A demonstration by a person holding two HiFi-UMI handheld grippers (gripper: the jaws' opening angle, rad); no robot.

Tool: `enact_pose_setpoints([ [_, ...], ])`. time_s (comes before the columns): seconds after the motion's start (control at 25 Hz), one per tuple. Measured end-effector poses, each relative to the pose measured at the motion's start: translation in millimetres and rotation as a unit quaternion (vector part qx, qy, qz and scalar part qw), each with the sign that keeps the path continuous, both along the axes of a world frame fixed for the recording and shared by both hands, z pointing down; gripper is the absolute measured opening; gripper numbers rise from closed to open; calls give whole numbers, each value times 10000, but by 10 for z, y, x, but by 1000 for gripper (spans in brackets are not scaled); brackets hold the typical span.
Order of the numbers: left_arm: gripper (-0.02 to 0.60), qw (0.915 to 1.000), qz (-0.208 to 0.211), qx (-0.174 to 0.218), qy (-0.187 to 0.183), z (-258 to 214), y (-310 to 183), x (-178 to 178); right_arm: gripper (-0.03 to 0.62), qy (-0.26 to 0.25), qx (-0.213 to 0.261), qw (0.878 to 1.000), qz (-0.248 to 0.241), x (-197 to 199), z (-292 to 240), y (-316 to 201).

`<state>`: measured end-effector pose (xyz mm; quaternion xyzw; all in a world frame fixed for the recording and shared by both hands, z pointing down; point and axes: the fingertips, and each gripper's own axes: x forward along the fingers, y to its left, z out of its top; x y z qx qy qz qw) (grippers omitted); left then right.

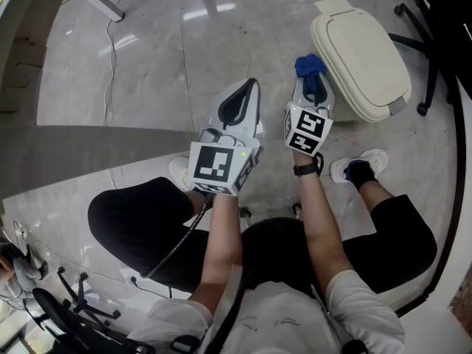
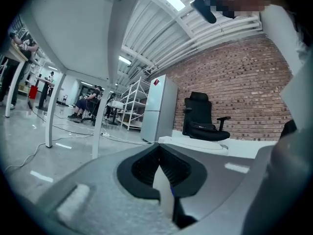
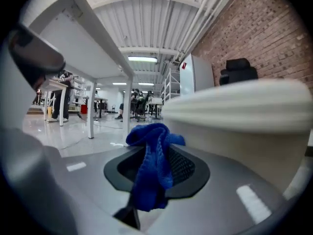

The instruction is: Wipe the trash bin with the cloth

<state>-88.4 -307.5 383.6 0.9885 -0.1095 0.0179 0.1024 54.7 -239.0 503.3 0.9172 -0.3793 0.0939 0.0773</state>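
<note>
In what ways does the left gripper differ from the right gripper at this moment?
The right gripper is shut on a blue cloth; the left gripper is shut with nothing between its jaws. The right gripper sits close beside the beige trash bin, while the left gripper is farther from it, over bare floor. Both have their jaws together.

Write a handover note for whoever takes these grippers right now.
Left gripper: shut, empty, held over the floor.
Right gripper: shut on the blue cloth, close beside the bin, not on it.
Bin: on the floor, front right, lid closed.
Done: cloth is gripped.
Left: bring the cloth onto the bin and wipe; how much is already wiped cannot be told.
</note>
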Motion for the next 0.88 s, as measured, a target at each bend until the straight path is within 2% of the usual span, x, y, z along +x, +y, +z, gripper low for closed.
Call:
enact_pose_setpoints([
  [0.16, 2, 10000, 35, 15, -71, 85, -29, 31, 114, -493, -499, 9975, -2, 98, 883, 17],
  [0.24, 2, 9999, 42, 31, -106, 133, -45, 31, 112, -692, -905, 9934, -89, 97, 1324, -25],
  [0.36, 2, 9998, 11, 30, -178, 194, -74, 18, 110, -1026, -1554, 9824, -124, 82, 1956, -6],
  [0.64, 2, 9993, 10, 106, -348, 263, -90, -6, 110, -1829, -2518, 9503, -112, 65, 2925, 216],
  [0.76, 2, 9993, 22, 170, -328, 226, -57, 3, 107, -2072, -2409, 9480, -168, 78, 2841, 143],
  [0.88, 2, 9994, -2, 167, -301, 139, -1, -21, 107, -2204, -1649, 9614, -47, -24, 2362, 156],
])
